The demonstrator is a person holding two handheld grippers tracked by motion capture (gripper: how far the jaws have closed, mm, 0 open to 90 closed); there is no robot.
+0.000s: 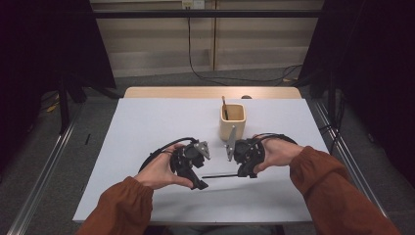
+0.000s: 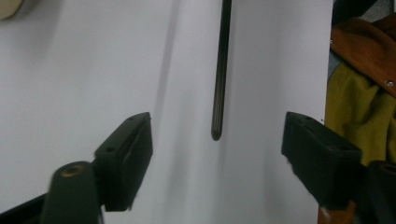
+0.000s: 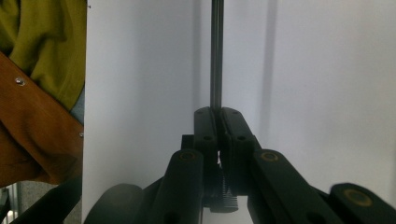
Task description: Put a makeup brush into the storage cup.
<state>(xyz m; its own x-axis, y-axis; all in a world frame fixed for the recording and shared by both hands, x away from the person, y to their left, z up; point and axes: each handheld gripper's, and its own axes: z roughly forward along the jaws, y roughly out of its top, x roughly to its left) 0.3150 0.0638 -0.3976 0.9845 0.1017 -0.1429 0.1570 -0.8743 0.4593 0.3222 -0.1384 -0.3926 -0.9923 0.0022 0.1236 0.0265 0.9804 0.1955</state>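
On the white table (image 1: 147, 127), near the person's edge, two hands held two black grippers close together. The right gripper (image 1: 241, 174) had its jaws pressed tight on one end of a thin black stick (image 1: 219, 175). In the right gripper view the stick (image 3: 216, 51) came straight out from between the closed jaws and ran away over the table. It was held level, just above the white top, and it pointed toward the left gripper (image 1: 199, 185).

The left gripper had its jaws apart, with nothing pinched in them. In the left gripper view the free end of the stick (image 2: 219, 84) sat in the gap between the two jaws, but it did not touch either one. There was clear space on both sides of it.

Behind the right gripper stood a small wooden cup (image 1: 232, 121). Another thin stick with a brown top (image 1: 224, 107) leaned inside it. The person wore rusty brown sleeves (image 1: 333, 181), and both forearms came in from the bottom of the high view.
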